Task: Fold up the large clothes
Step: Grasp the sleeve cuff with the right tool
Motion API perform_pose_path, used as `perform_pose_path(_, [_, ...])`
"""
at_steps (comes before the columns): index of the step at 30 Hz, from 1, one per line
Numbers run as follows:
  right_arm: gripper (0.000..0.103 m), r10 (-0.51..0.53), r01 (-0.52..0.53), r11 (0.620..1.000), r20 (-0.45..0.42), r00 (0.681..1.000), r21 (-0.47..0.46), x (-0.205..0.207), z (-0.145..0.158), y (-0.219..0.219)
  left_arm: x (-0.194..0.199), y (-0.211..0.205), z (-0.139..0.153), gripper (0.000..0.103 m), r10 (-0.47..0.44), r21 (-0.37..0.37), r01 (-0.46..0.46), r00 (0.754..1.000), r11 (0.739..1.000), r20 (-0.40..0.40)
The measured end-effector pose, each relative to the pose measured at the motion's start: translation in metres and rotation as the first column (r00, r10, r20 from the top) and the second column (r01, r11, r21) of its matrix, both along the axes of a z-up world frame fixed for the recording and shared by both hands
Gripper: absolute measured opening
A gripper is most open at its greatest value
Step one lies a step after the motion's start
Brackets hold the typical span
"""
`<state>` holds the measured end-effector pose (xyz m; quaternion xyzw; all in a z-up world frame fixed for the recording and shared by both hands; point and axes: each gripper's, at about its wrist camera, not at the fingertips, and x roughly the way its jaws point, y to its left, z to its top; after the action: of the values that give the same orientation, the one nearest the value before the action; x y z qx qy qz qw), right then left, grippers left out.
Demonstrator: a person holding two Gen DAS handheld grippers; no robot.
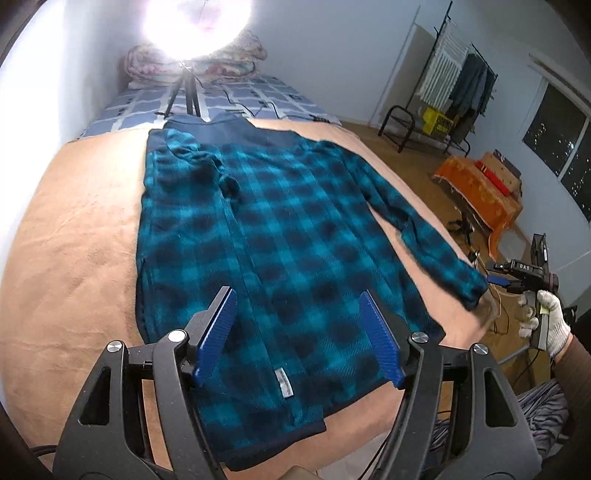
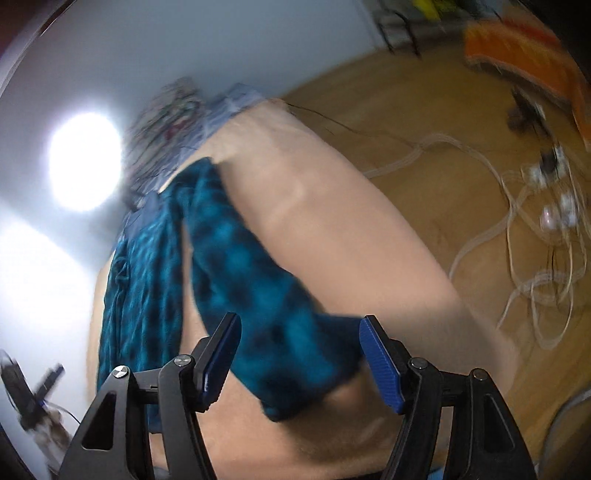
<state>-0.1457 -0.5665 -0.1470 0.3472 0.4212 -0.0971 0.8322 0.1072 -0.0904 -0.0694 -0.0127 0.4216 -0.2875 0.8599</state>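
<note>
Both claws, left (image 1: 297,336) and right (image 2: 301,356), spread above plaid jacket (image 1: 266,229) on tan bedcover (image 1: 74,229).

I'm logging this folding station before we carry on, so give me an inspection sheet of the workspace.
Surface: tan blanket over the bed, bare around the garment.
Job's things: plaid fleece jacket lying flat, one sleeve stretched toward the bed edge.
Clutter: nothing seen on the blanket.
Grippers: left claw open above the hem; right claw open, sleeve cuff between its jaws, not pinched.
Cables: pale cords tangled on the floor.
Surroundings: bright lamp on a tripod, orange-covered table, clothes rack.
</note>
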Motion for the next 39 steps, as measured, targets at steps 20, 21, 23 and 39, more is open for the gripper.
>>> perform_pose_path(20, [0.068, -0.127, 0.127, 0.991, 0.007, 0.992, 0.048, -0.008, -0.035, -0.012, 0.000, -0.001, -0.022, 0.071, -0.022, 0.007, 0.023, 0.997, 1.000, -0.072])
perform_pose_path(21, [0.068, -0.119, 0.118, 0.992, 0.015, 0.993, 0.049, -0.006, -0.036, -0.013, 0.000, -0.002, -0.022, 0.071, -0.027, 0.005, 0.028, 0.997, 1.000, -0.072])
perform_pose_path(23, [0.068, -0.088, 0.086, 0.995, 0.031, 0.996, 0.040, -0.002, -0.039, -0.012, 0.001, -0.006, -0.021, 0.071, -0.038, 0.003, 0.039, 0.997, 0.999, -0.071])
perform_pose_path(39, [0.006, 0.013, -0.046, 0.986, 0.202, 0.979, 0.161, 0.010, 0.014, 0.032, -0.004, -0.010, -0.002, 0.071, -0.061, -0.036, 0.060, 0.998, 0.998, -0.034])
